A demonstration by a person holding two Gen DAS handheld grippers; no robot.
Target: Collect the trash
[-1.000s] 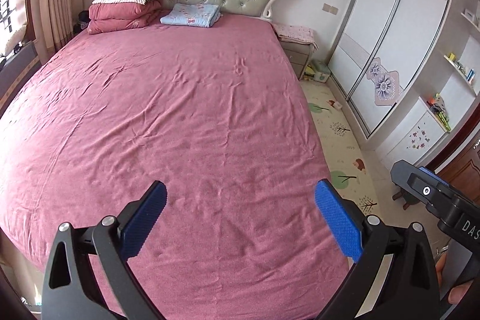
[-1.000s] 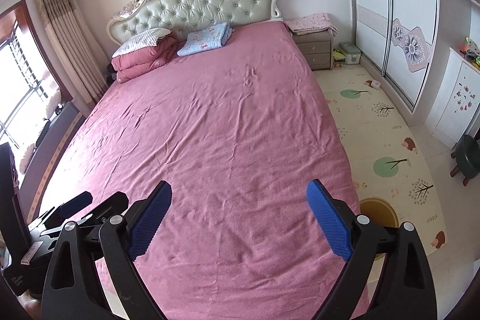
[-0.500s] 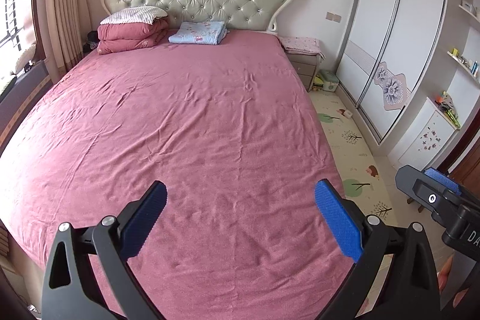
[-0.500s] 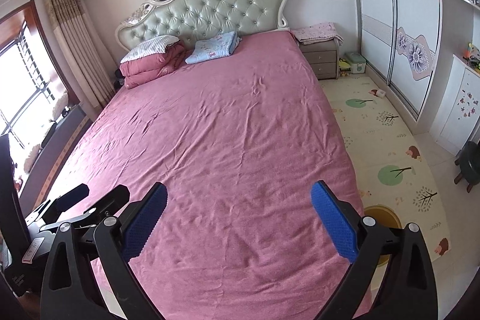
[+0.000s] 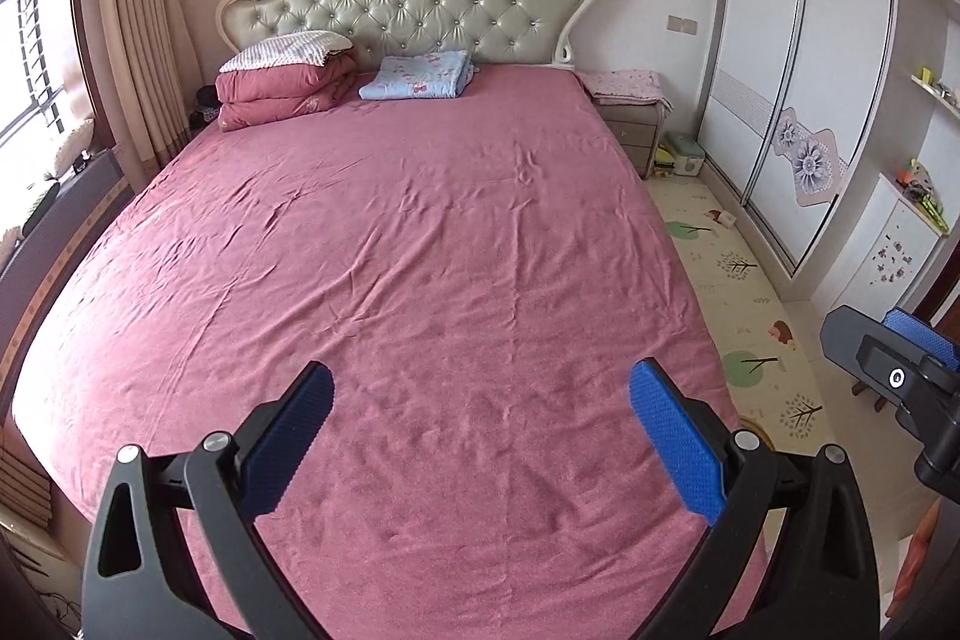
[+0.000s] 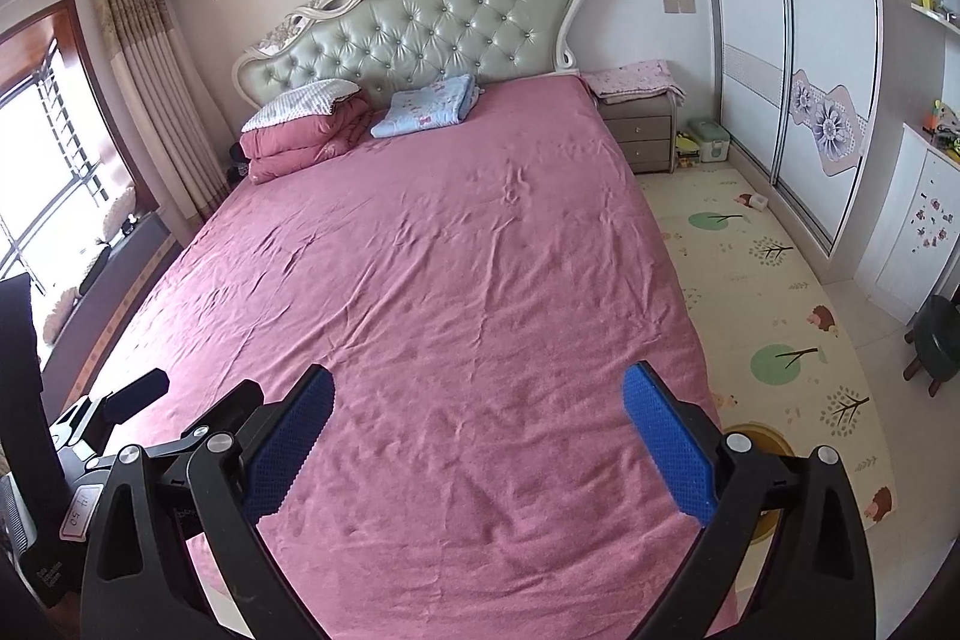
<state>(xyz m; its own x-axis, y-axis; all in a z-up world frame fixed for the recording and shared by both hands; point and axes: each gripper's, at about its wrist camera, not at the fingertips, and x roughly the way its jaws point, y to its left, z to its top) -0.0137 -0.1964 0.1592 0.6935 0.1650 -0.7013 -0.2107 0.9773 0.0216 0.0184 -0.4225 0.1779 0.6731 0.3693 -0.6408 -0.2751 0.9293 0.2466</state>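
Note:
My left gripper (image 5: 480, 400) is open and empty, held above the foot of a large bed with a pink sheet (image 5: 390, 250). My right gripper (image 6: 477, 403) is also open and empty above the same bed (image 6: 450, 250). The right gripper also shows at the right edge of the left wrist view (image 5: 900, 370); the left gripper shows at the left edge of the right wrist view (image 6: 138, 394). No trash lies on the sheet. A small white scrap (image 5: 727, 219) lies on the play mat near the wardrobe; it also shows in the right wrist view (image 6: 758, 202).
Folded pink quilts (image 5: 282, 94) and a blue folded blanket (image 5: 417, 77) lie by the headboard. A nightstand (image 6: 639, 133), a green box (image 6: 708, 142), a patterned play mat (image 6: 768, 292), sliding wardrobe (image 6: 798, 70), a dark stool (image 6: 933, 343) and a yellow round object (image 6: 759, 442) are on the right.
Both grippers have tilted up and drawn back from the bed, so the headboard and walls sit lower and more of the room shows. Both stay open and empty.

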